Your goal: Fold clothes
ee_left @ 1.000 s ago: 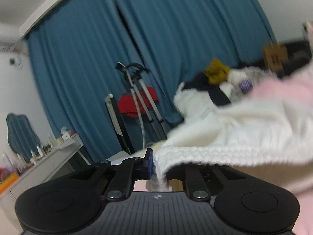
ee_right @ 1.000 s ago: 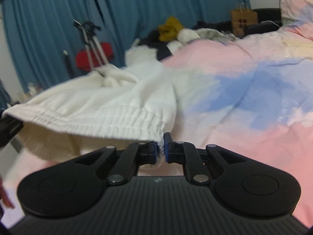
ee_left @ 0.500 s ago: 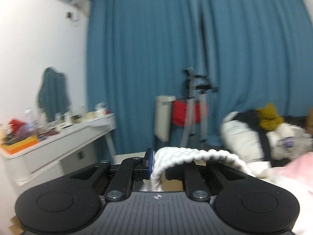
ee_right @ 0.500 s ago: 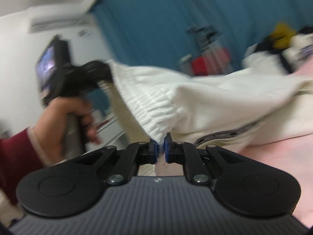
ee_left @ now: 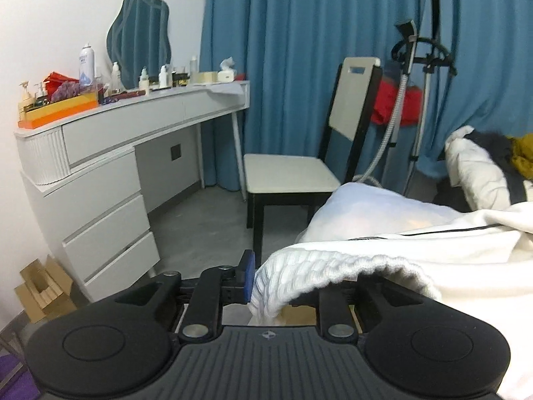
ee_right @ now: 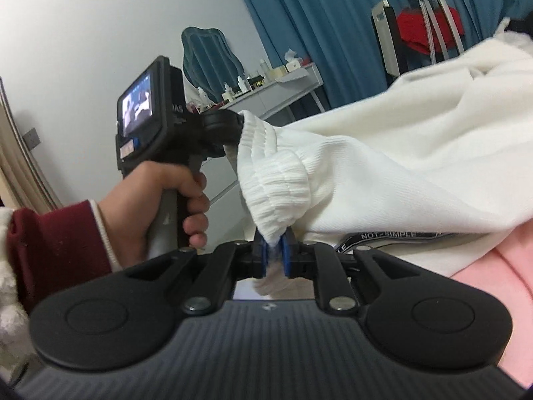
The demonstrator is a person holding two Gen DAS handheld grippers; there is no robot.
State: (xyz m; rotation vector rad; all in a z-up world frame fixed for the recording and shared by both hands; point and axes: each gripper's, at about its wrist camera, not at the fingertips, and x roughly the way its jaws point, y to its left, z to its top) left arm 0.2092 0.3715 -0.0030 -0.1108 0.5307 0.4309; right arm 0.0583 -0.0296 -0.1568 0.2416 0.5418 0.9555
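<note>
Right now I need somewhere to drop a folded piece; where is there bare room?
The chair seat is bare, between the dresser and the bed corner. The dresser top, left end especially, is crowded with bottles.

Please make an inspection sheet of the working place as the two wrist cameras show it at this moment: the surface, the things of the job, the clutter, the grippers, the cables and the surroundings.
Surface: pink bedding under the garment.
Job's things: white garment, held by its ribbed waistband at two places; a printed band along its lower edge.
Clutter: pile of clothes on the far side; bottles and an orange tray on the dressing table.
Grippers: left gripper shut on the waistband; right gripper shut on the waistband.
Cables: grey hose on the steamer stand.
Surroundings: blue curtain, chair, mirror, cardboard on the floor.
</note>
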